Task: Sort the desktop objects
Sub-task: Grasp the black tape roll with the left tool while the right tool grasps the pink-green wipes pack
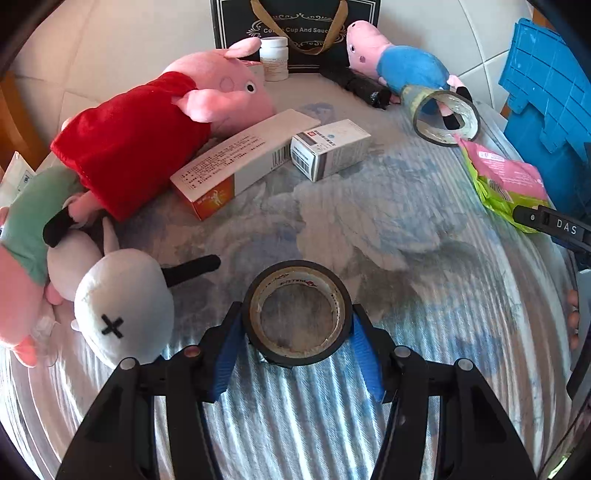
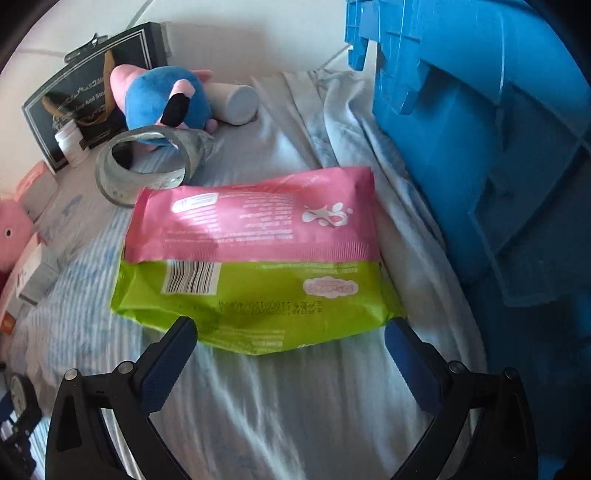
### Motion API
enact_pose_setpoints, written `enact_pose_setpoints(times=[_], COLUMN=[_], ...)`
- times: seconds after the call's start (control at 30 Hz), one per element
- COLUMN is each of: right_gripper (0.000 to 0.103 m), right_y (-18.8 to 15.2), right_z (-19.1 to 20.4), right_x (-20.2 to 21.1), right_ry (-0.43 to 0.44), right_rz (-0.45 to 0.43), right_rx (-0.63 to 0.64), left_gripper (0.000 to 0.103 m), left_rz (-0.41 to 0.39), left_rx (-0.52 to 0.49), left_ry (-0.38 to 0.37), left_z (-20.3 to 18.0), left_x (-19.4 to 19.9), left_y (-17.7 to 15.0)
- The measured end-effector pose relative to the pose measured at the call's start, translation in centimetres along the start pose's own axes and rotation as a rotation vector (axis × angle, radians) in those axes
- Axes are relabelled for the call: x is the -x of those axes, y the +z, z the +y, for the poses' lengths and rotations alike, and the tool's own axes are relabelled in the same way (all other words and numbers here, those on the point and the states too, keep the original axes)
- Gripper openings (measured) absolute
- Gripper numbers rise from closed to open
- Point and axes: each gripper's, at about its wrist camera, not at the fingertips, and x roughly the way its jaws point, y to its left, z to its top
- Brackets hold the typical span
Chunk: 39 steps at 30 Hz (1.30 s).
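Note:
My left gripper (image 1: 297, 325) has its blue pads on both sides of a black tape roll (image 1: 297, 314) that lies flat on the striped cloth, shut on it. My right gripper (image 2: 290, 332) is open just before a green wipes pack (image 2: 255, 306) with a pink pack (image 2: 255, 221) on top; the near edge of the green pack lies between the fingers. The packs also show in the left wrist view (image 1: 506, 177). A clear tape roll (image 2: 144, 166) lies behind them.
A blue crate (image 2: 480, 147) stands to the right. A red-dress pig plush (image 1: 147, 129), a white plush (image 1: 122, 310), two cartons (image 1: 243, 158) (image 1: 328, 147), a blue pig plush (image 1: 399, 62), a pill bottle (image 1: 274, 59) and a black gift bag (image 1: 295, 22) crowd the table.

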Motion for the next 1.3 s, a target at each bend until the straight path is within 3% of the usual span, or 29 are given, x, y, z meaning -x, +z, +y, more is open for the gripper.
enact_pose_setpoints(times=[0.07,0.27,0.3,0.4,0.47,0.6,0.77,0.93,1.1,1.2,1.3], right_gripper=[0.103,0.103,0.103,0.103,0.103,0.103,0.103,0.103,0.103,0.103,0.103], right_y=[0.1,-2.7,-2.9,-1.7,-0.3,2.3,4.1,3.6,-0.8,-2.3,-2.7], right_z=[0.3,6.6,7.1,6.6,5.4,3.1,2.2,1.7,6.7,8.4,9.1], right_x=[-0.5,2.0,2.7,3.9,3.5,1.5,-1.1,-1.9,1.0,2.6,4.1], right_ry=[0.12,0.382,0.354,0.114,0.012,-0.078,-0.11,0.049,0.238,0.388,0.391], right_rz=[0.041,0.127,0.105,-0.029,-0.066,-0.103,-0.102,0.021,0.163,0.25,0.23], right_rx=[0.013,0.242,0.256,0.24,0.191,0.08,0.091,0.065,0.213,0.218,0.259], left_gripper=[0.055,0.055,0.055,0.055,0.055,0.055,0.055,0.055,0.055,0.055,0.055], left_rz=[-0.002,-0.004,-0.003,-0.002,-0.003,-0.012,-0.041,-0.065,-0.053,-0.047,-0.026], left_rx=[0.004,0.011,0.013,0.03,0.033,0.015,-0.004,0.005,0.016,0.01,-0.009], left_ry=[0.004,0.011,0.016,0.025,0.022,0.023,0.005,-0.001,0.008,0.017,0.021], left_z=[0.2,0.6,0.8,1.5,1.7,1.1,0.1,0.0,0.6,1.3,1.7], left_x=[-0.2,-0.4,-0.3,-0.2,-0.3,-0.8,-1.5,-1.5,-0.7,0.2,1.1], left_y=[0.4,0.5,0.4,0.2,0.2,1.1,3.5,5.0,3.9,2.4,0.3])
